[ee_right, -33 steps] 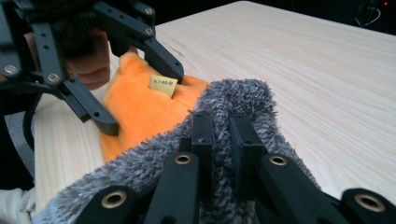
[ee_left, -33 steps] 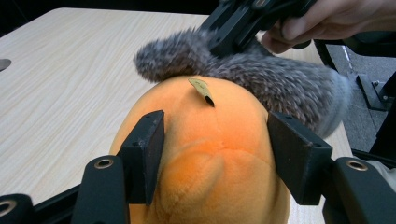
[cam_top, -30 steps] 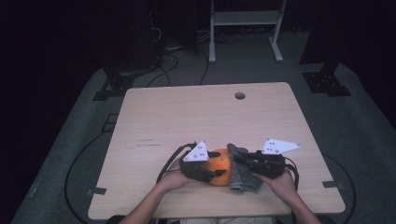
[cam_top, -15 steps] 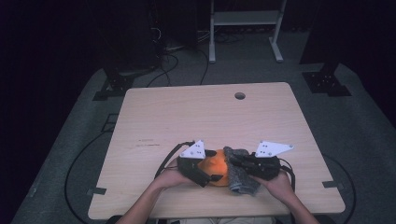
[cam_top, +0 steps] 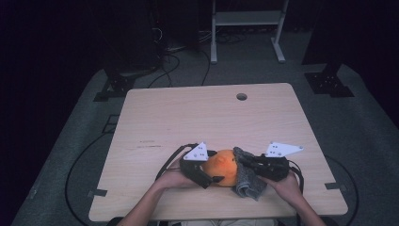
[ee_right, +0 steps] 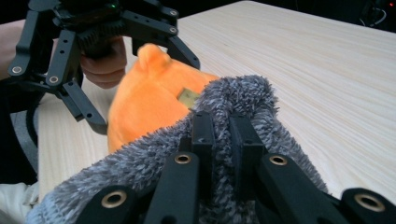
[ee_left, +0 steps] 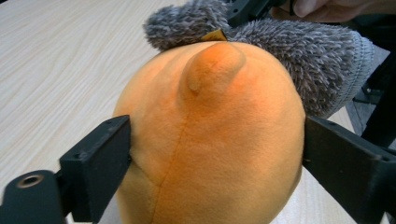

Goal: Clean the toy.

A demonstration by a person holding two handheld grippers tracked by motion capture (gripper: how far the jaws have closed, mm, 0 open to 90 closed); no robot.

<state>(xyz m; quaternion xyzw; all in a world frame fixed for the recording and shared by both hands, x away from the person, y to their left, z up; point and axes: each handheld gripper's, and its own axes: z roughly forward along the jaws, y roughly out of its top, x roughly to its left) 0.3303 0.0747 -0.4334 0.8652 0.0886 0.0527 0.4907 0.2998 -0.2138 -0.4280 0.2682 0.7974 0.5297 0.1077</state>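
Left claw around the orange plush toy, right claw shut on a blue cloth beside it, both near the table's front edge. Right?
One error: the fuzzy cloth is grey, not blue, as the right gripper view shows. The rest holds: left claw is around the orange plush toy, right claw shut on the cloth, near the table front edge.

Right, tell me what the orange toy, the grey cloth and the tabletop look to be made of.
Orange plush toy: short-pile fleece, matte, with a stitched seam down its middle, apparently soft-stuffed.
Grey cloth: long shaggy pile, likely microfibre or chenille, with a smoother ribbed edge.
Table: pale wood-grain surface, smooth and matte, probably laminate rather than solid wood.
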